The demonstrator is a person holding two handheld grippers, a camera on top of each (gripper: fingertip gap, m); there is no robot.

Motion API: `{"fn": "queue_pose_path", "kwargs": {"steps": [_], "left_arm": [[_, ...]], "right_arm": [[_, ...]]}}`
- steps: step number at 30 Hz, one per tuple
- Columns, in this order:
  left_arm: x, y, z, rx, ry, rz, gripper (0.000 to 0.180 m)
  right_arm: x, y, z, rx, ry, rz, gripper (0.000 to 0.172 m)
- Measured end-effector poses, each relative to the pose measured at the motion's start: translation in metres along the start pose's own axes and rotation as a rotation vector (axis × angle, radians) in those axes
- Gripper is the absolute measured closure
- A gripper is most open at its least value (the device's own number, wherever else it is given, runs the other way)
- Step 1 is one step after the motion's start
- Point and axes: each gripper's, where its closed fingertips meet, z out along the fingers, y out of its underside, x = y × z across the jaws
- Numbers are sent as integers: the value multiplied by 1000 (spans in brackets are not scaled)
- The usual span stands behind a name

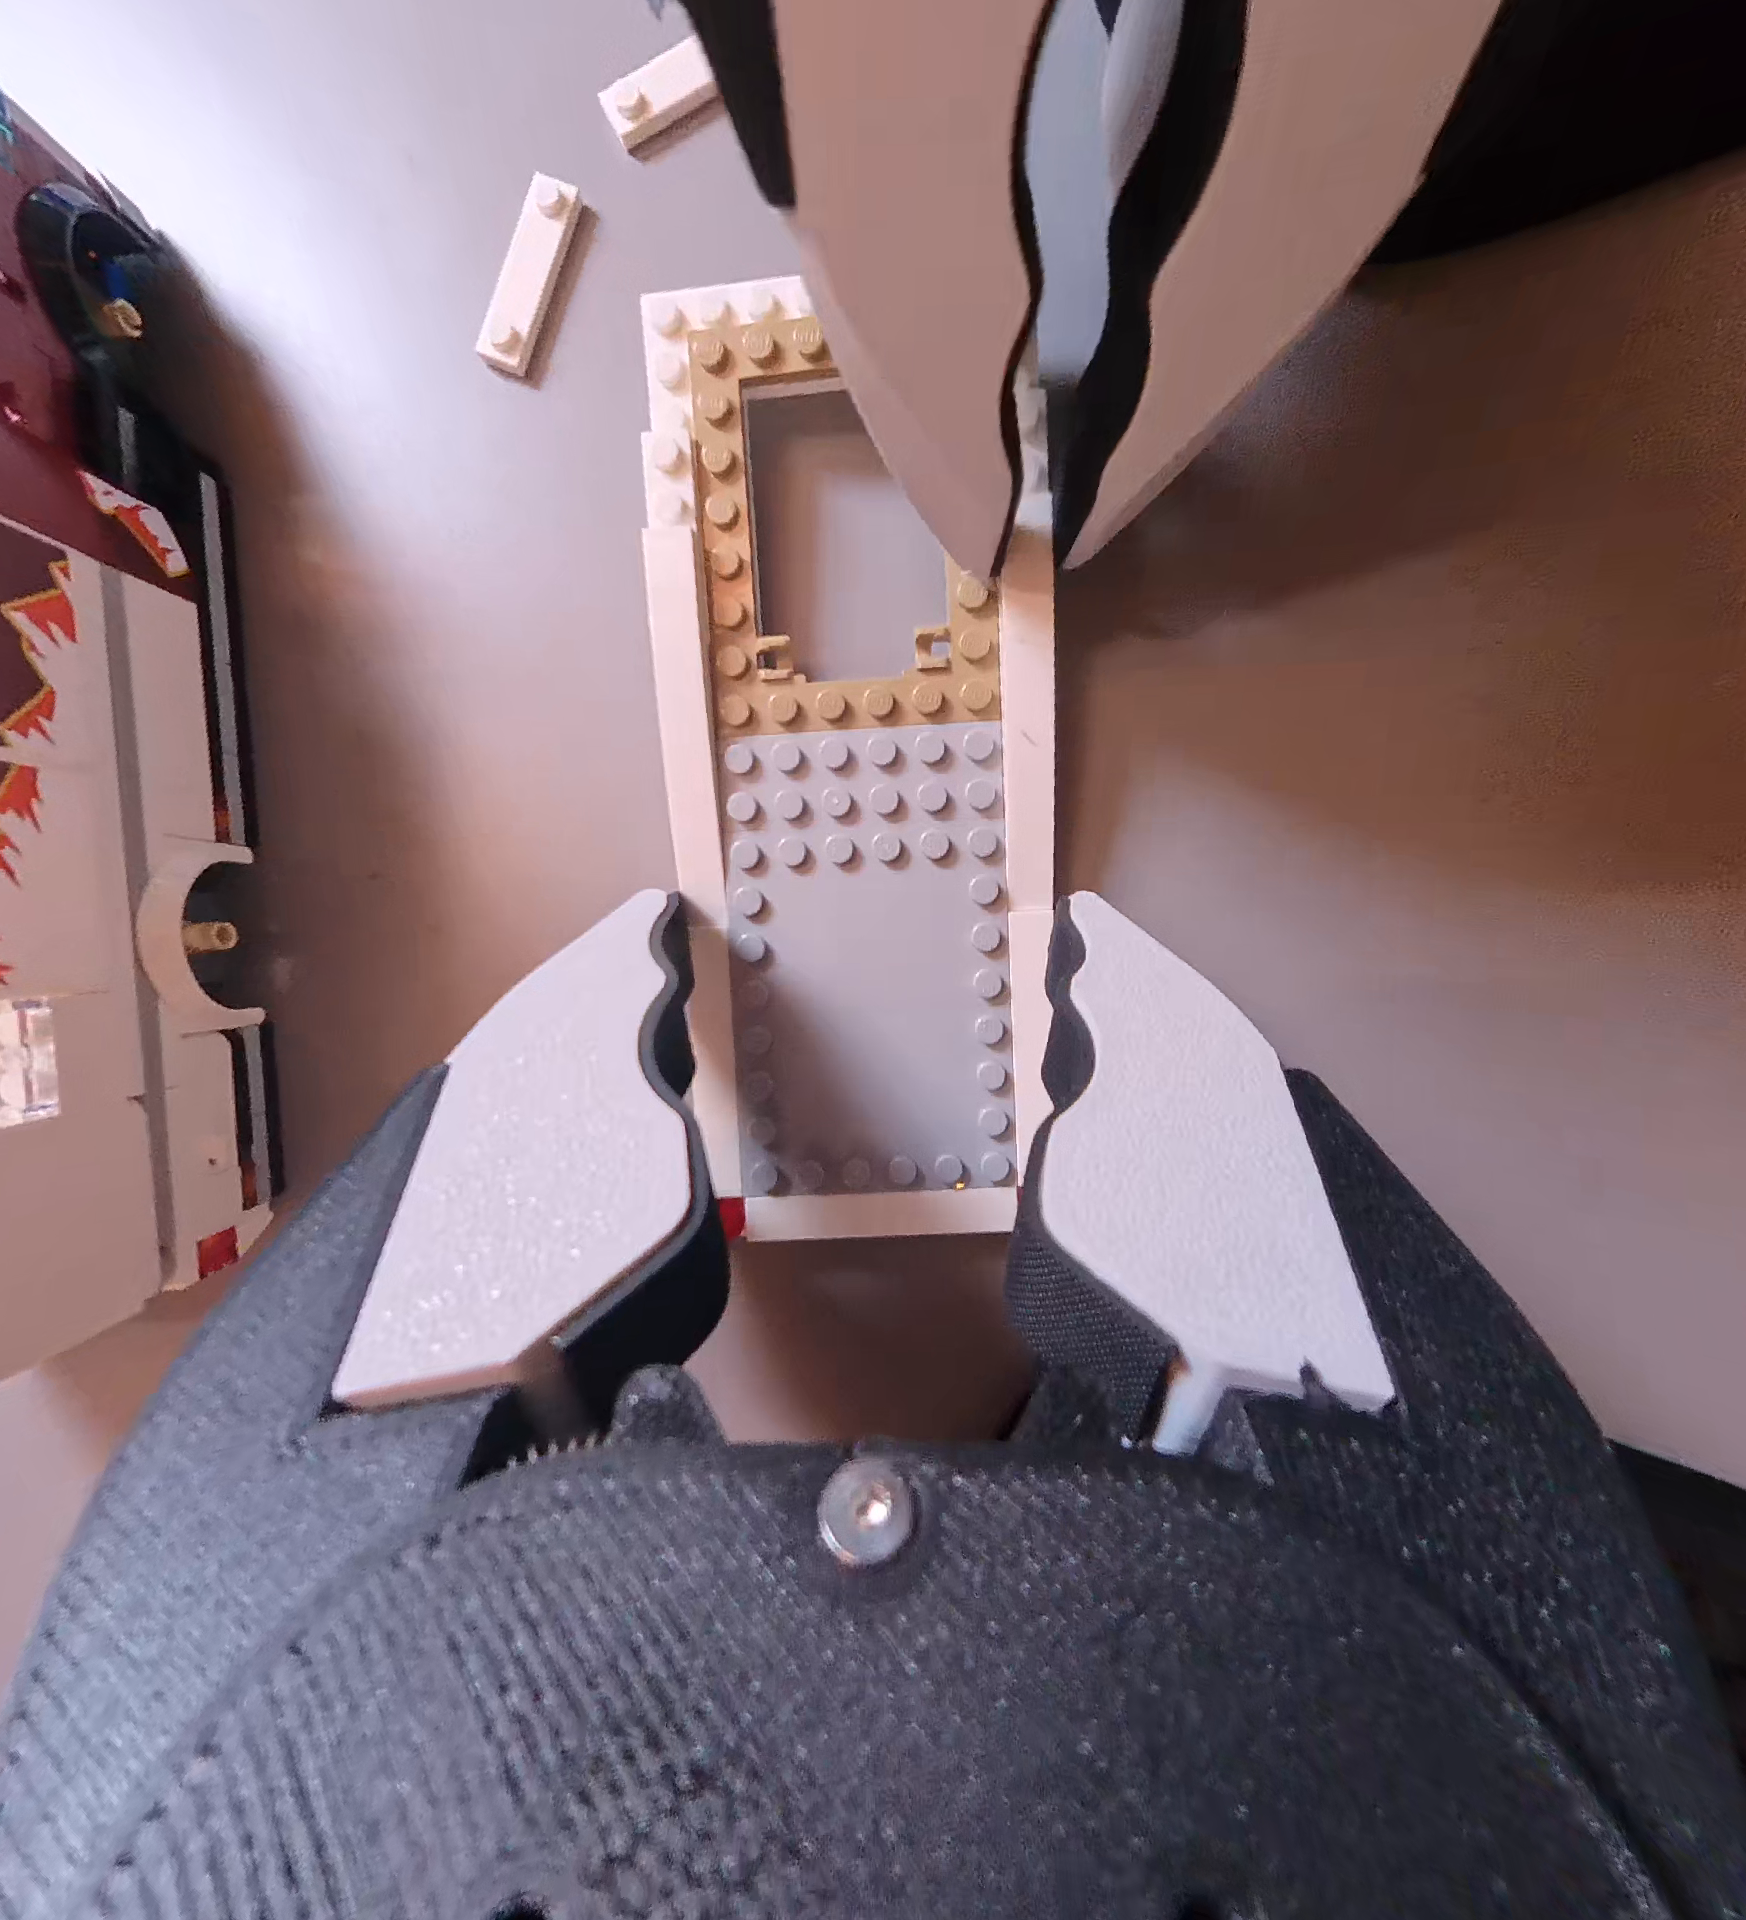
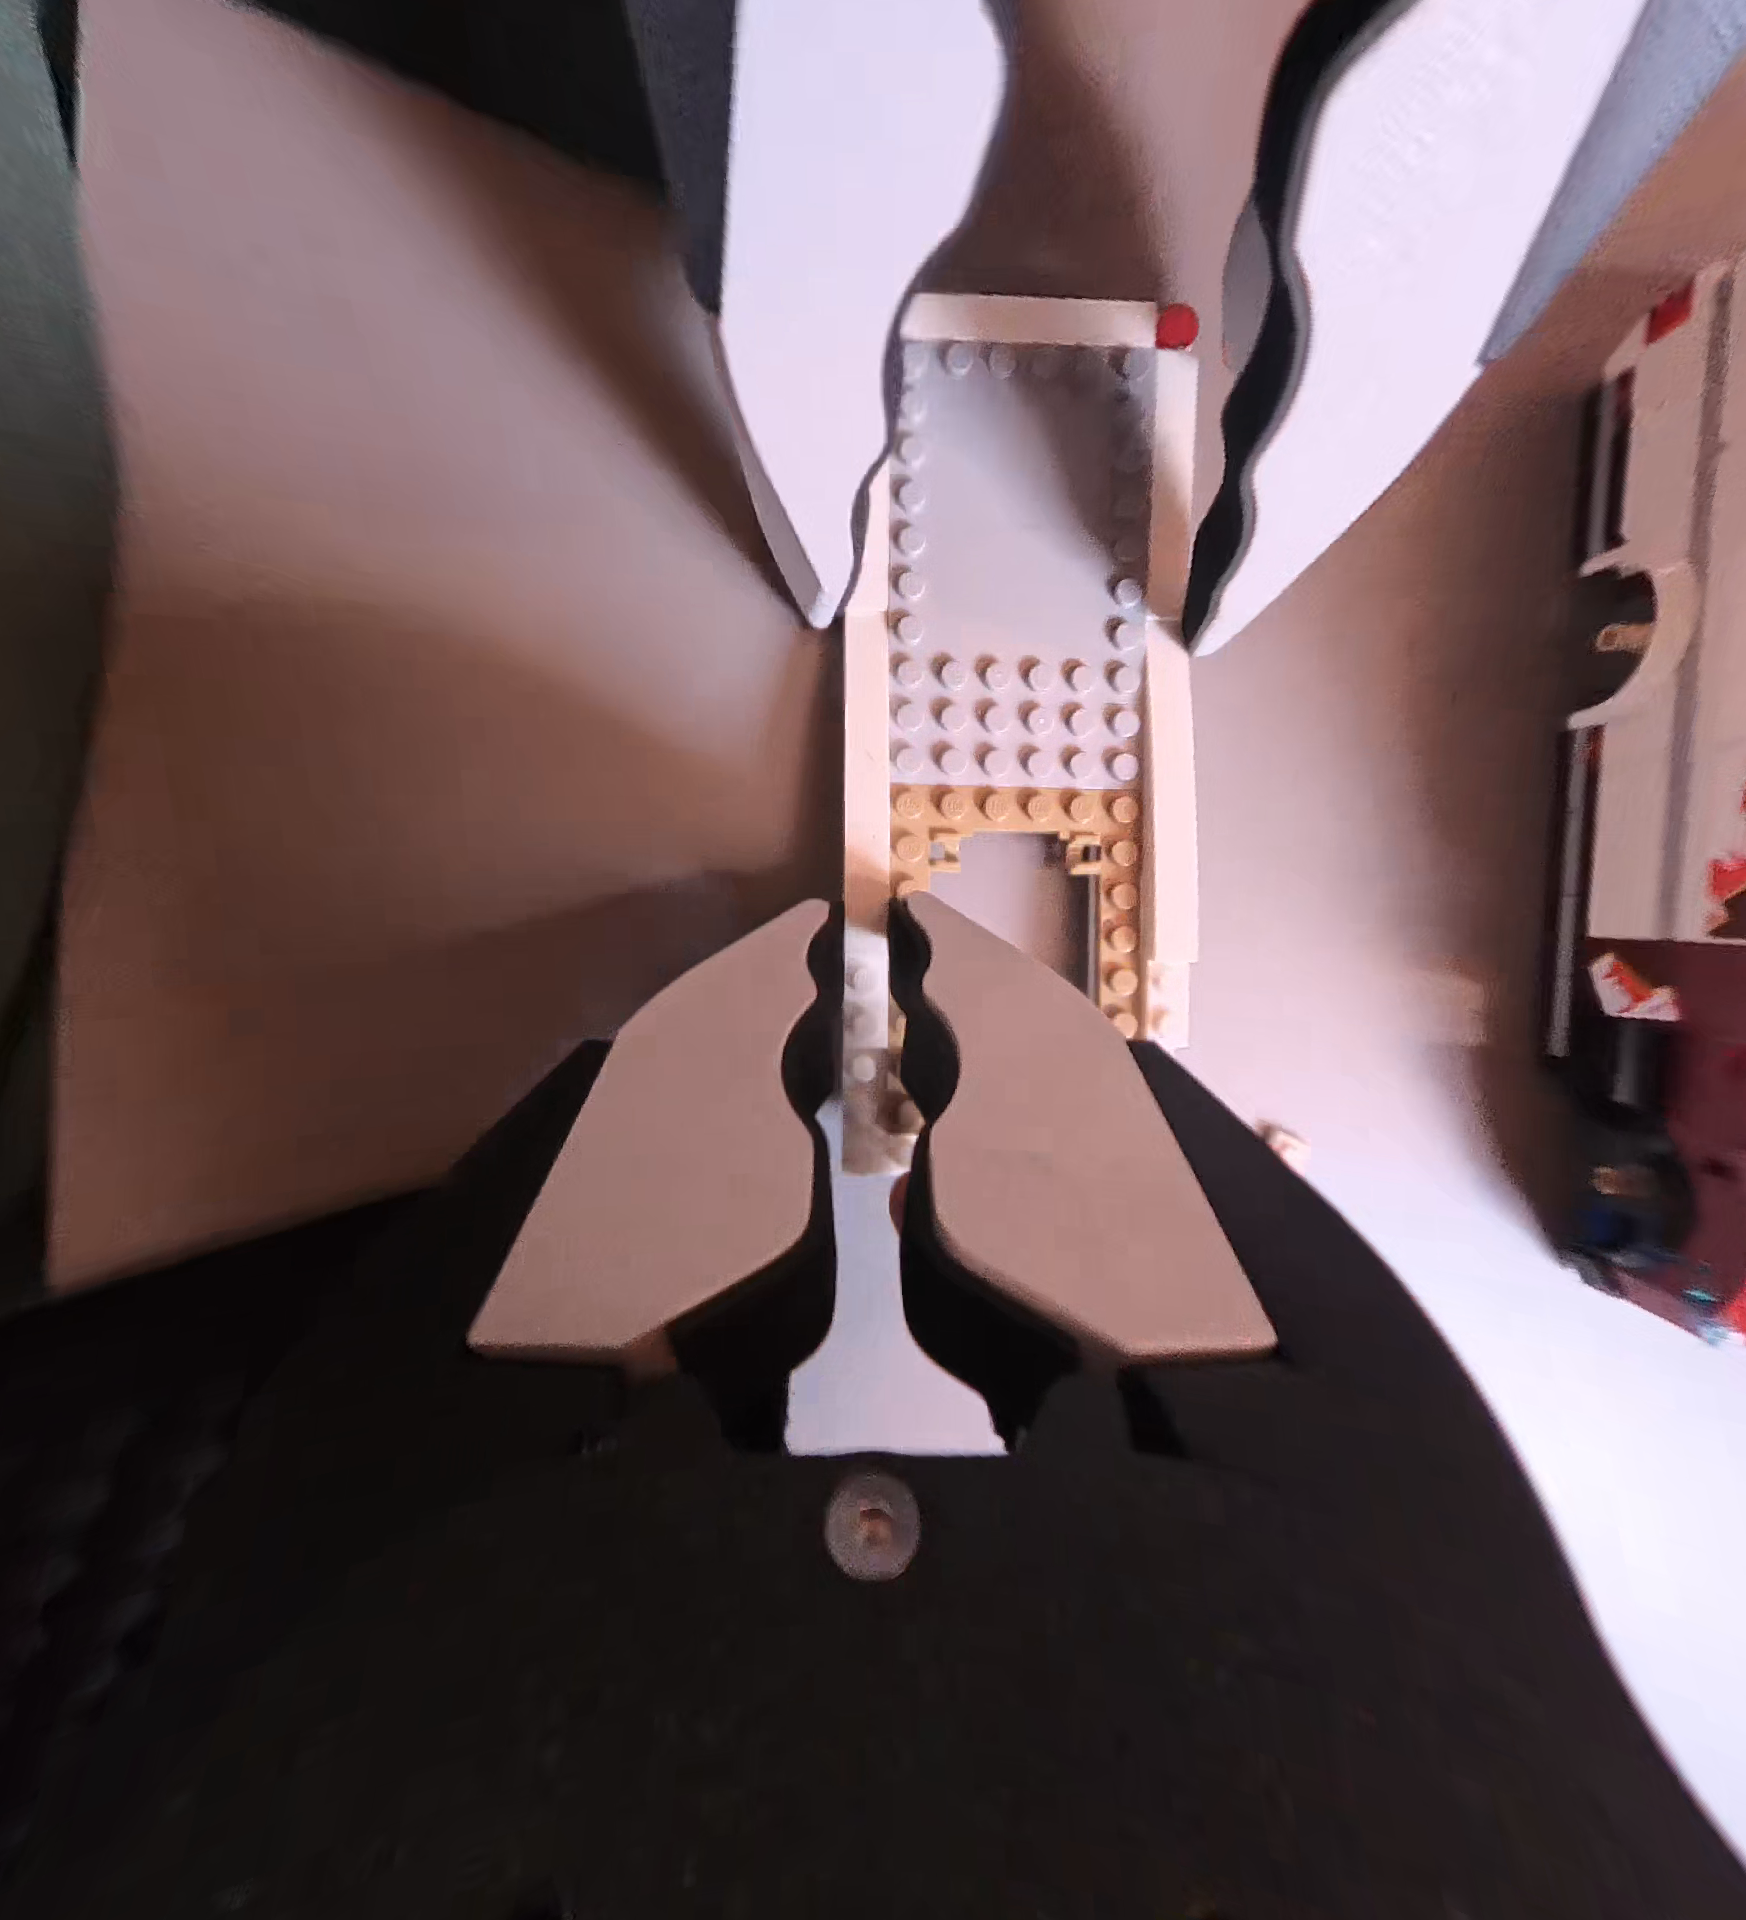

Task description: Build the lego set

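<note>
Nearby, on the table point(image 1: 1368, 831):
Model: brick assembly point(image 1: 864, 987) lying flat between both grippers.
Left gripper point(image 1: 864, 914): jaws spread, pressing assembly's white sides.
Right gripper point(image 2: 864, 914): jaws pinching white studded strip point(image 2: 864, 1023) at assembly's edge.
Loose plates point(image 1: 534, 272): beside it.

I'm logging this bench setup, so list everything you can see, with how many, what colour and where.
Brick assembly: one, white-edged with grey and tan studded plates, table centre, its sides between the left gripper's pads.
White strip plate: one, at the assembly's tan end, between the right gripper's pads.
Loose white plates: two, on the table beyond the assembly.
Large brick model: one, dark red, white and orange, at the table's side.
Red round piece: one, at the assembly's grey-end corner.
Table: one, pale.
Left gripper: one, white fingers, wide.
Right gripper: one, nearly closed.
</note>
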Motion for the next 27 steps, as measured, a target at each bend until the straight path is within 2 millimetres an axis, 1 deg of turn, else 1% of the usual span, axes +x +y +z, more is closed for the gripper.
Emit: {"fn": "queue_pose_path", "kwargs": {"steps": [6, 8, 10, 13, 15, 18, 19, 21, 27], "left_arm": [[0, 0, 0, -14, 1, 3, 113], [0, -1, 1, -6, 2, 0, 113], [0, -3, 2, -4, 6, 3, 113], [3, -5, 3, 12, 14, 7, 113], [6, -9, 3, 43, 28, 5, 113], [6, -10, 0, 57, 39, 17, 112], [7, -10, 0, 55, 45, 24, 111], [8, -1, 2, 15, 48, 43, 107], [7, 0, 2, 19, 49, 16, 107]], "right_arm": [[0, -3, -3, 55, -40, 50, 165], [1, -20, -16, 164, -48, 88, 165], [-1, -13, -13, 94, 5, 4, 164], [-5, -12, -16, 153, -8, 56, 165], [-6, -9, -19, 181, 6, 71, 165], [-5, -11, -25, 226, 36, 96, 165], [-4, -11, -26, 236, 35, 107, 165], [-4, -12, -29, 245, 27, 120, 165], [-3, -6, -27, 228, 23, 121, 165]]}}
